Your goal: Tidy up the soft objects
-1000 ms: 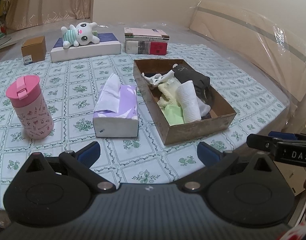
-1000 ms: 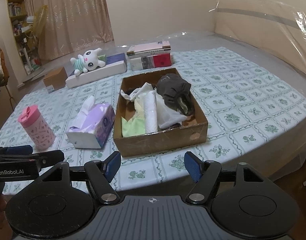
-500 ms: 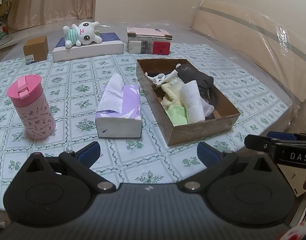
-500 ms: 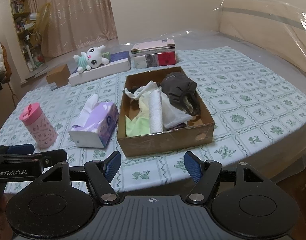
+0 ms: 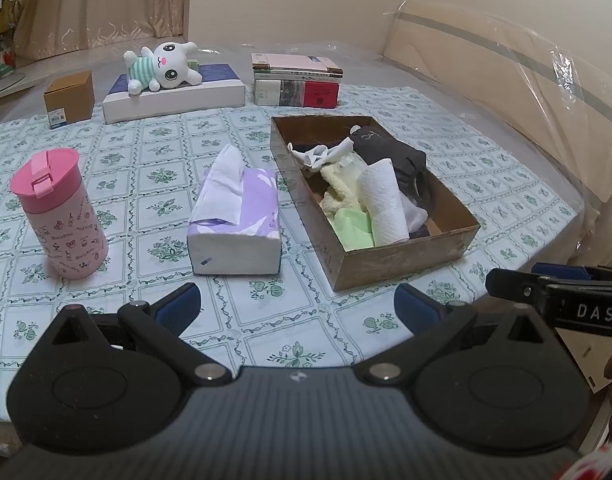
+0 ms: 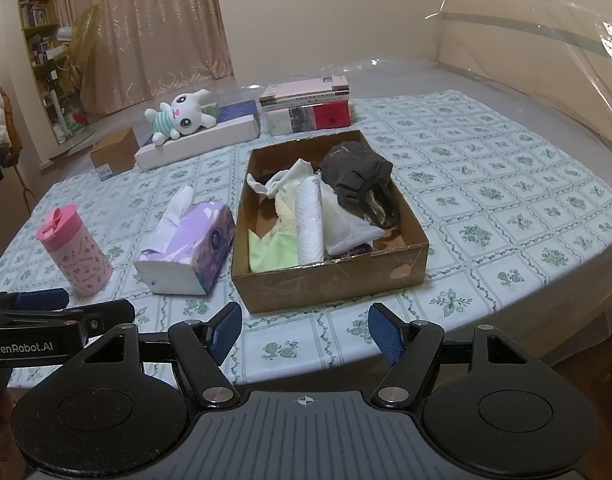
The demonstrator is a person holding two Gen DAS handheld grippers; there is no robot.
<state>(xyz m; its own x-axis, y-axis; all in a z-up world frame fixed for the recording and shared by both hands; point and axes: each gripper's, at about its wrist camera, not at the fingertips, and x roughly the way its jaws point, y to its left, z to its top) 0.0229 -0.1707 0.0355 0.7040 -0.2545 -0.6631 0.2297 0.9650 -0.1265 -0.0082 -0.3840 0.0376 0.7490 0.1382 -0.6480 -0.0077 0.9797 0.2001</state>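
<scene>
1 box (image 6: 329,284), 1 plush (image 6: 182,118)

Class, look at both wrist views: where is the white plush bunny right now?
The white plush bunny lies at the far side of the bed on a flat white box, between a small cardboard box on its left and a stack of books on its right.

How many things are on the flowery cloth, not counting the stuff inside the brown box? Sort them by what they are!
Boxes: 3, the open cardboard box, small brown carton, flat white box
Bunny plush: 1
Book stack: 1
Tissue pack: 1
Pink cup: 1
Total: 7
</scene>
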